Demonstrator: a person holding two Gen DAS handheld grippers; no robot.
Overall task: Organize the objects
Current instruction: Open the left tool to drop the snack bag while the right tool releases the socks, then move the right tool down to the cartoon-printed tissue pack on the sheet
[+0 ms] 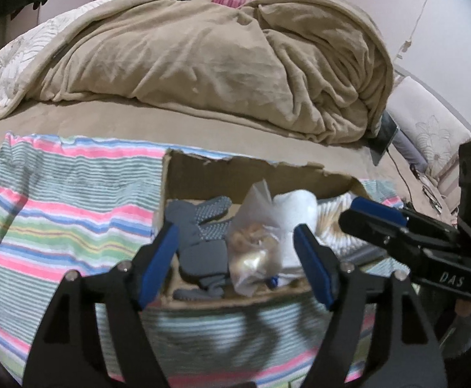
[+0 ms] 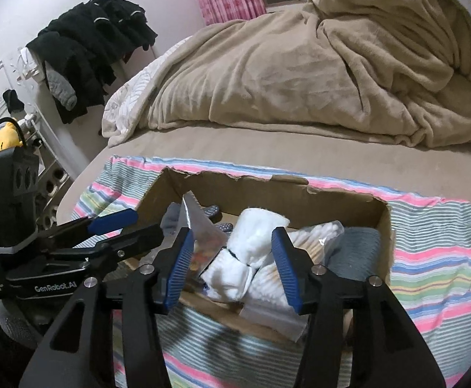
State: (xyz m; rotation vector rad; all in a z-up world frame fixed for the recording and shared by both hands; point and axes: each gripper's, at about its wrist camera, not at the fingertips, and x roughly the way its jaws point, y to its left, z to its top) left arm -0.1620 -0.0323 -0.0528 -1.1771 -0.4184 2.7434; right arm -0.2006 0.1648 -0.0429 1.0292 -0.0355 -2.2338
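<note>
Left tongs (image 1: pixel 235 258): right under my lens, spread wide and gripping nothing, poised just over the near wall of the box with the snack bag showing between the blue pads.
Right tongs (image 2: pixel 232 265): about half open, empty too, the white roll framed in the gap but neither pad pressing on it.
Bed (image 1: pixel 203 129): big tan blanket (image 1: pixel 219 58) heaped at the back, nothing of ours left lying on it that I can see.
Striped towel (image 1: pixel 57 210): spread flat, bare all round the box.
Cardboard box (image 1: pixel 251 168): sits on the towel, packed full.
Contents: grey dotted gloves (image 1: pixel 203 236), clear snack bag (image 1: pixel 254 245), white roll (image 2: pixel 248 252), bag of cotton swabs (image 2: pixel 313 239), a grey cloth (image 2: pixel 355 249).
Progress: looks nearly done to me; perhaps only tidying inside remains.
</note>
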